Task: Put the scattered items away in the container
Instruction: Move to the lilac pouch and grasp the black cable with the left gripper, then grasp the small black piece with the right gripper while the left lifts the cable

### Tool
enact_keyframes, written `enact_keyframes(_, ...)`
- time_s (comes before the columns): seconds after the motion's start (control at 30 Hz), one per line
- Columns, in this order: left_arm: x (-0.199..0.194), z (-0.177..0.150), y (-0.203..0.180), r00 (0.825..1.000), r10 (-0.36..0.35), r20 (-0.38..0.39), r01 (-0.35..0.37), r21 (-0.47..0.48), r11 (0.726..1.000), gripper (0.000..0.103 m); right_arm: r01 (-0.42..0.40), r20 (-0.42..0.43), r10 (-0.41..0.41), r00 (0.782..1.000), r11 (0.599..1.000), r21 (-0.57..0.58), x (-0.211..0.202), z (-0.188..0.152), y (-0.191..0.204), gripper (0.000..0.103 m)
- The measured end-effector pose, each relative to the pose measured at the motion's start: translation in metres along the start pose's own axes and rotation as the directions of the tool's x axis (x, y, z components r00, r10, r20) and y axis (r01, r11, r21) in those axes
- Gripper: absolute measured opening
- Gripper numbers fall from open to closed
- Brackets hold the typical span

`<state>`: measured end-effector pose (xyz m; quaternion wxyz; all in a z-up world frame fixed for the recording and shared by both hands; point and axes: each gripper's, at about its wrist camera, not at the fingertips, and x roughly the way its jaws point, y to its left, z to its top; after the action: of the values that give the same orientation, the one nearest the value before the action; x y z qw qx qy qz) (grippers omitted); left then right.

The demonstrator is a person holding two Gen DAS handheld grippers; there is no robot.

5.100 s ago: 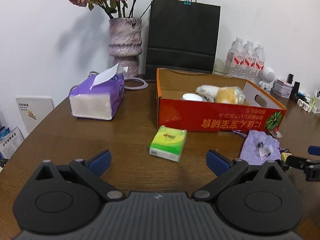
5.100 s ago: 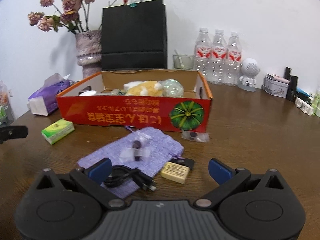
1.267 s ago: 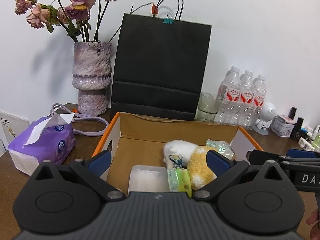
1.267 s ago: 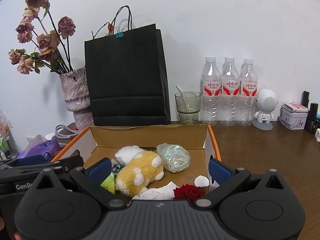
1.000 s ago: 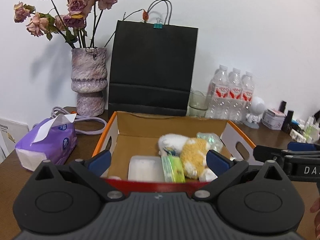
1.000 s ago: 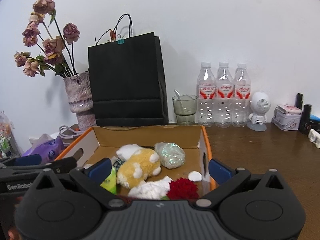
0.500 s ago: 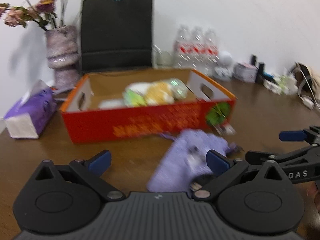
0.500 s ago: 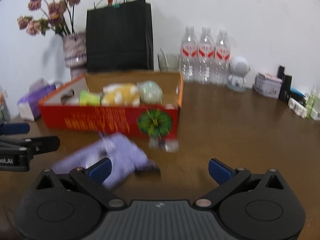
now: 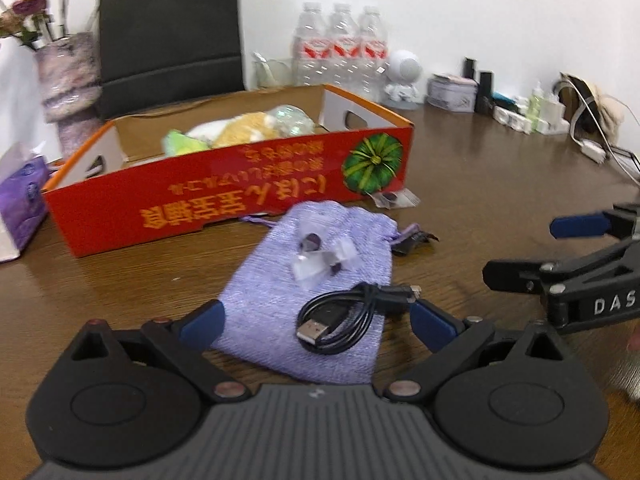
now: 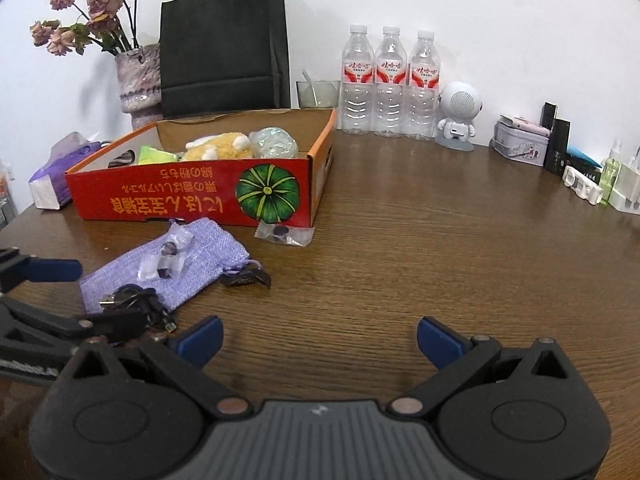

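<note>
The red cardboard box holds a plush toy, a green tissue pack and a clear wrapped ball. In front of it a purple cloth pouch lies on the table, with small clear bags and a coiled black USB cable on it. My left gripper is open and empty, low over the pouch with the cable between its fingers. My right gripper is open and empty over bare table to the right of the pouch.
A small clear bag with a dark disc and a black clip lie near the box. A tissue pack, vase, black paper bag, three water bottles and small items line the back.
Both grippers have come down from above the box to the table in front of it. The left one now hangs over the pouch and cable. The green tissue pack now lies in the box.
</note>
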<state>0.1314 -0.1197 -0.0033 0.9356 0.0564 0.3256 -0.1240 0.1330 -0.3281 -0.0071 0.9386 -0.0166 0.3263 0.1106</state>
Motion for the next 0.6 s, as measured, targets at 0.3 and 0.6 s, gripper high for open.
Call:
enact_keyframes(0.3,-0.015,0.007,0.006,0.996,-0.065,0.06,0.067,-0.019,0.998,0.013,-0.02,-0.002,0.02,1.0,1.0,-0.019,0.007,0.007,0.005,0.103)
enact_keyframes(0.6,-0.021,0.005,0.021,0.995,-0.057,0.078,0.06,-0.044,0.997,0.012,-0.054,-0.01,0.053,0.999,0.997,-0.057,0.023,0.014,0.026,0.103)
